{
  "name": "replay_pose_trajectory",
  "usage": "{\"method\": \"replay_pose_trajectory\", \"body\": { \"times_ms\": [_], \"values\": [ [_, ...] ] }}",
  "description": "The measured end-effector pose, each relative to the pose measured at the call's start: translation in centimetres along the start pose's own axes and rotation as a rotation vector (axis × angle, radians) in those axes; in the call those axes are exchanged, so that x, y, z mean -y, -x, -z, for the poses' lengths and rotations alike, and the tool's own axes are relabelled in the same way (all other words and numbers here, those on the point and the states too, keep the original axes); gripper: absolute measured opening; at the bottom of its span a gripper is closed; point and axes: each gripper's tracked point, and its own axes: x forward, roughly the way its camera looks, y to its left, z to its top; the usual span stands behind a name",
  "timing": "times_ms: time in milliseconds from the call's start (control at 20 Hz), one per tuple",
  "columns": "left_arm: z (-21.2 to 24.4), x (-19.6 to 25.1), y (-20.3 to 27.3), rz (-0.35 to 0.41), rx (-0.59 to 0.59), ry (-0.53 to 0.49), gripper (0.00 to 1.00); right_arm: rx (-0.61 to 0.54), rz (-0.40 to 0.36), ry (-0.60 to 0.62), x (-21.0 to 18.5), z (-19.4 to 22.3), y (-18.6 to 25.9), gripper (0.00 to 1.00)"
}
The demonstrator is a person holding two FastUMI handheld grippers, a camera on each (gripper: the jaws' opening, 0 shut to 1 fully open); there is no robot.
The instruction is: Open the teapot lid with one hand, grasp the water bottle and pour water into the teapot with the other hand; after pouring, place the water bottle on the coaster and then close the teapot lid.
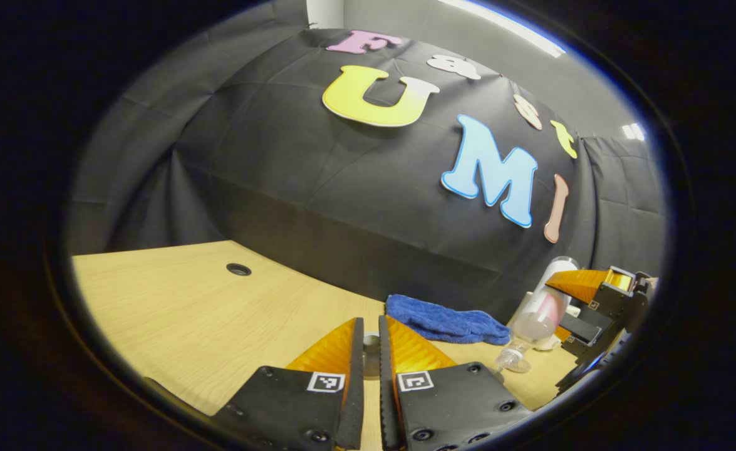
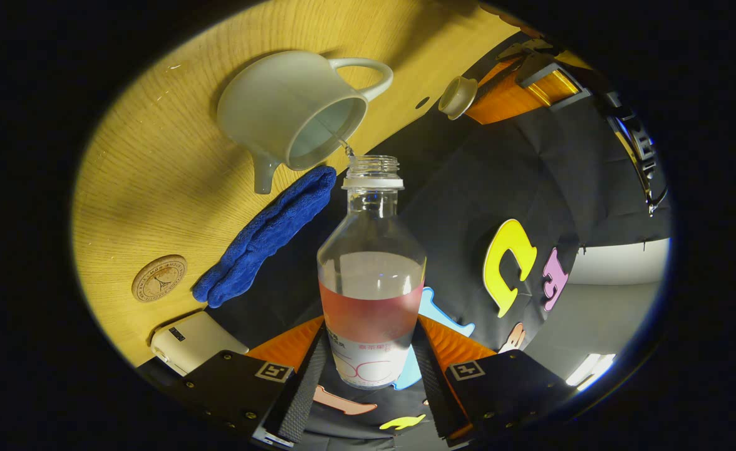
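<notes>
While right hand-held gripper [image 2: 371, 351] clamps tilted water bottle [image 2: 371, 275], thin stream enters open teapot [image 2: 292, 109]; left hand-held gripper [image 1: 371, 354] pinches lid [image 2: 457, 97].

One teapot [image 2: 289, 113], one lid [image 2: 457, 96], one bottle [image 2: 371, 275], one coaster [image 2: 159, 277], one blue cloth [image 2: 266, 235].

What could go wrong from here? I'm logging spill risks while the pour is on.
The stream from the water bottle is thin and enters near the teapot rim, so a small drift could wet the table. The left claw pinches the lid by its small knob; it could slip.
</notes>
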Motion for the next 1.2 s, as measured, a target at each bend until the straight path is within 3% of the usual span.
{"method": "replay_pose_trajectory", "body": {
  "times_ms": [150, 250, 350, 750, 800, 950, 1200],
  "values": [
    [0.1, 0.0, 0.0, -0.001, -0.003, -0.001, 0.20, -0.001, 0.024, 0.016, 0.3, 0.1, 0.1, 0.76],
    [0.3, -0.1, -0.2, -0.003, -0.006, -0.003, 0.17, -0.004, 0.006, -0.004, -0.2, 0.2, -0.1, 0.75],
    [0.3, -0.1, -0.2, -0.001, -0.008, -0.003, 0.20, -0.008, -0.027, -0.053, -0.8, 0.2, -0.1, 0.75],
    [0.0, -0.5, -0.1, -0.007, 0.007, 0.004, 0.20, -0.020, -0.262, -0.538, -5.3, -1.0, 0.7, 0.76],
    [0.0, -0.5, -0.1, -0.008, 0.005, 0.000, 0.17, -0.024, -0.291, -0.600, -6.0, -1.1, 0.8, 0.76],
    [0.3, -0.3, -0.3, -0.007, -0.003, -0.006, 0.20, -0.041, -0.379, -0.781, -7.8, -1.8, 1.6, 0.76],
    [0.9, 0.3, -0.6, 0.005, -0.020, -0.023, 0.20, -0.078, -0.456, -1.023, -9.4, -1.3, 1.7, 0.76]
  ]
}}
